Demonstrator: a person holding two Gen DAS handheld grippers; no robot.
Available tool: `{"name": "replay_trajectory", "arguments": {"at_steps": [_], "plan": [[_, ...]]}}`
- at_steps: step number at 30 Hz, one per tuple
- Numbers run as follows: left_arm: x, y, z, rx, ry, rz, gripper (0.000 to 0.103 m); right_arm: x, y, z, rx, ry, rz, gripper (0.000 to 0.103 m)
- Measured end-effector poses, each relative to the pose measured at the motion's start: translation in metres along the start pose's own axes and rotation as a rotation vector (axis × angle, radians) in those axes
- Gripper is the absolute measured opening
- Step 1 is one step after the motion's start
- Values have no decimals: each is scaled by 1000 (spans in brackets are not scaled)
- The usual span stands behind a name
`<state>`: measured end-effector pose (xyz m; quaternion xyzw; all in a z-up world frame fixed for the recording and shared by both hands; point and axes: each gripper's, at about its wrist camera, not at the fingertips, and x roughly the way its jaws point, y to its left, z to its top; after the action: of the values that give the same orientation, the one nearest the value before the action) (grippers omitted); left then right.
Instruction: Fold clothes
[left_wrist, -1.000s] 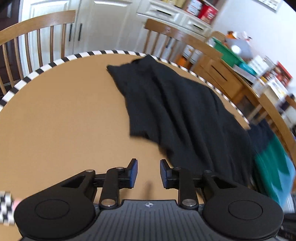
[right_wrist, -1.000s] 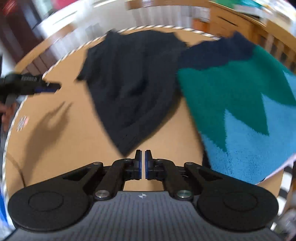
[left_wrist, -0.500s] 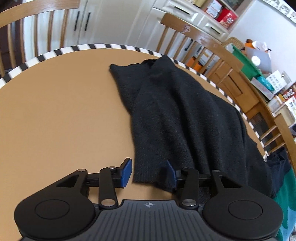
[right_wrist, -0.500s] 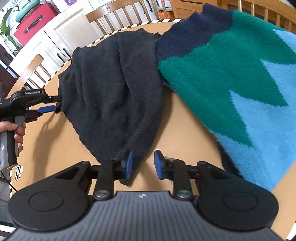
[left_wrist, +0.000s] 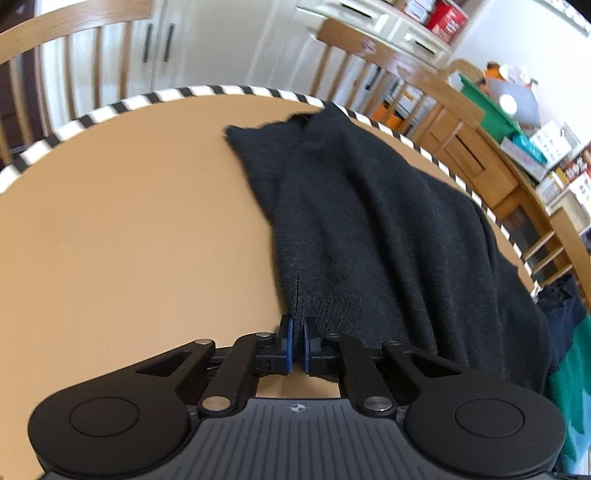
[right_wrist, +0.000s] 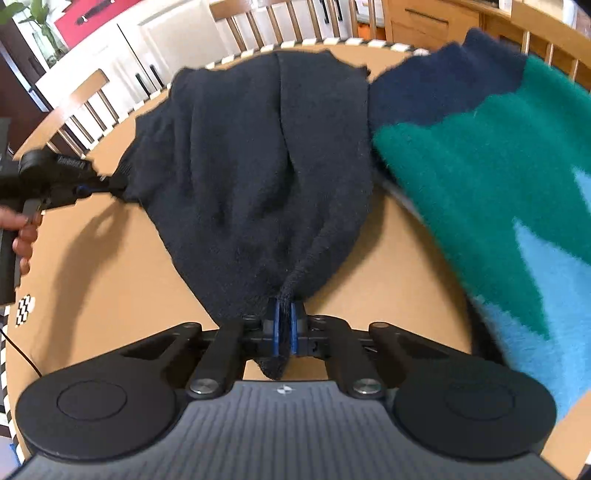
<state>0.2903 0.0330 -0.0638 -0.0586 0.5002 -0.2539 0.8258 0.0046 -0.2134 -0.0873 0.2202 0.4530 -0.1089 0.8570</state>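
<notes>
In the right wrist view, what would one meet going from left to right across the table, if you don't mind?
The person's hand → left gripper → black sweater → teal and blue sweater.

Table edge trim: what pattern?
Black-and-white stripes run around the rim of the tan round table; clearest in the left wrist view.

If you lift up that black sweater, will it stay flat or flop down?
Probably flop: the black sweater already bunches into folds where the right gripper pinches it. It looks soft and knitted, so likely light. The left gripper holds another edge, which should limit sagging.
</notes>
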Motion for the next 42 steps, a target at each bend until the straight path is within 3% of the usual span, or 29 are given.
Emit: {"name": "replay_trajectory", "arguments": {"at_steps": [3,7,10,13,17,26,31,35,37,38,39,40,42], "plan": [[-43,13,-14,-2,-18,-9,6,-21,0,5,-32,-20,40,5],[-123,33,-58,4,-25,-5,6,-55,-5,4,-62,0,111,5],[-178,44,-113,-7,4,32,6,-78,-19,-7,-51,75,173,5],[-214,46,-176,-21,57,85,6,-83,-35,-29,-24,190,180,5],[-219,41,-215,-58,72,107,6,-80,-48,-64,-31,291,124,5],[-233,30,-304,-141,106,157,6,-89,-38,-84,-166,323,82,5],[-242,27,-312,-138,87,170,6,-94,-47,-92,-202,334,48,3],[-240,37,-308,-183,70,167,8,-99,-56,-92,-134,292,36,3],[-241,36,-306,-192,58,169,8,-107,-57,-85,-105,262,63,12],[-243,36,-304,-190,46,176,17,-109,-55,-83,-102,245,64,15],[-244,36,-303,-185,35,185,31,-107,-53,-81,-104,234,58,31],[-242,35,-304,-181,29,191,35,-104,-50,-80,-104,229,52,44],[-236,33,-305,-176,23,195,39,-93,-45,-81,-95,235,39,40]]}}
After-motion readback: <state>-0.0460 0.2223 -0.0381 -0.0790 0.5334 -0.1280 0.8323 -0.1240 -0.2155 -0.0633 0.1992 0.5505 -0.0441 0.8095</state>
